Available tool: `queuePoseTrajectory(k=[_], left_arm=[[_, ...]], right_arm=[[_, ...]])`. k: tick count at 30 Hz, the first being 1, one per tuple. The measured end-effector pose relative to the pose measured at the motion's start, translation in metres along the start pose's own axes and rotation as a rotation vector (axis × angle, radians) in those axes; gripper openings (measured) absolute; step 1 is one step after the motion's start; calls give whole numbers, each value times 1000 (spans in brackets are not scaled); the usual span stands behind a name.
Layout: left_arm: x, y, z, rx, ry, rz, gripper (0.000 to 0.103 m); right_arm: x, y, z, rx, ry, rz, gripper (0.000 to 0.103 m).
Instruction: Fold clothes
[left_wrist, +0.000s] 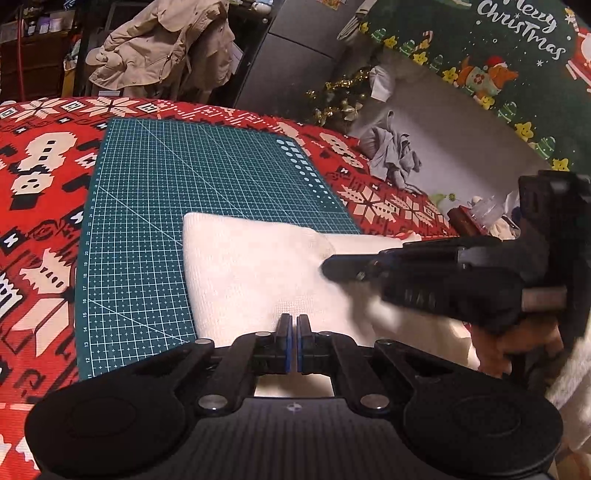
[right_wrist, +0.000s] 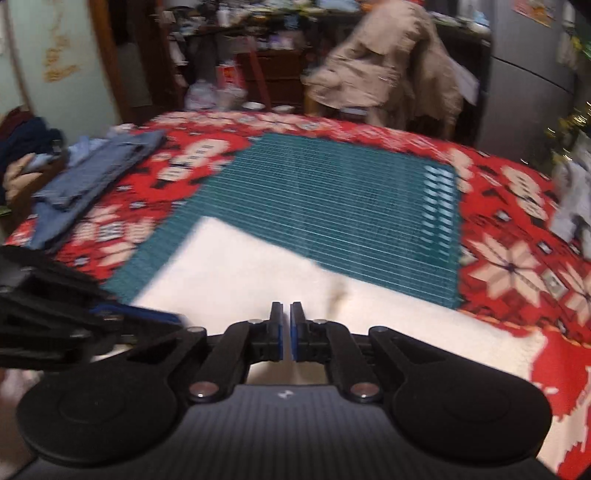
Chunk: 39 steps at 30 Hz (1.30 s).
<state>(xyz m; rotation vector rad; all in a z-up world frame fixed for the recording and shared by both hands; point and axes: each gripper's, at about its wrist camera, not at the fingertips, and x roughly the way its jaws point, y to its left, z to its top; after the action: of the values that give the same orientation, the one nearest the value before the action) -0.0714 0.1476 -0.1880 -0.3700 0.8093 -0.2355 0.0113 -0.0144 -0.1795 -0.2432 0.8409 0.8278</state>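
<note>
A white folded cloth (left_wrist: 251, 269), of towel-like texture, lies on the near part of a green cutting mat (left_wrist: 192, 184), and its right portion extends past the mat edge onto the red patterned cover (left_wrist: 40, 166) of the counter. The cloth's near edge is hidden behind the claw bodies in both views, and its right end is cut off in the left wrist view by the other tool.

The left claw (left_wrist: 294, 325) hovers over the near edge of the cloth with its blue-padded fingers drawn almost together, a thin gap between them and nothing held. The right claw (right_wrist: 287, 314) is in the same condition: fingers nearly together, nothing between them, above the cloth. In the left wrist view the right claw enters from the right, tip lying on or just above the cloth; contact cannot be confirmed. Part of a hand (left_wrist: 517, 347) shows below it.

The right wrist view is motion-blurred; mat grid lines smear into streaks. Only this view shows folded blue garments (right_wrist: 92, 173) at the counter's left edge. Only the left wrist view shows a crumpled grey garment (left_wrist: 391, 155) at the right, against a white surface, a green "Merry Christmas" hanging (left_wrist: 517, 55) and gold tinsel (left_wrist: 340, 96).

Both views show a beige coat (left_wrist: 162, 48) draped over a chair beyond the counter, with cluttered dark shelving behind.
</note>
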Motion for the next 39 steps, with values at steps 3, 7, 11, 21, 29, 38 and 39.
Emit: queuePoseTrajectory(k=[3, 7, 11, 21, 29, 38, 39], left_arm=[[-2, 2, 8, -15, -23, -6, 3], [3, 11, 30, -32, -59, 7, 3], [21, 26, 48, -82, -50, 15, 3], [32, 41, 53, -87, -60, 41, 3], [-8, 40, 56, -98, -106, 19, 4], [-62, 21, 26, -16, -140, 64, 41], [-66, 19, 22, -14, -145, 74, 42]], right_arm=[[0, -13, 2, 38, -8, -9, 0], [2, -8, 12, 27, -29, 10, 3], [9, -1, 24, 27, -48, 77, 4], [29, -9, 22, 67, -37, 37, 0], [-9, 0, 24, 58, -124, 50, 27], [-74, 20, 10, -72, -241, 49, 96], [-78, 22, 9, -84, -244, 58, 102]])
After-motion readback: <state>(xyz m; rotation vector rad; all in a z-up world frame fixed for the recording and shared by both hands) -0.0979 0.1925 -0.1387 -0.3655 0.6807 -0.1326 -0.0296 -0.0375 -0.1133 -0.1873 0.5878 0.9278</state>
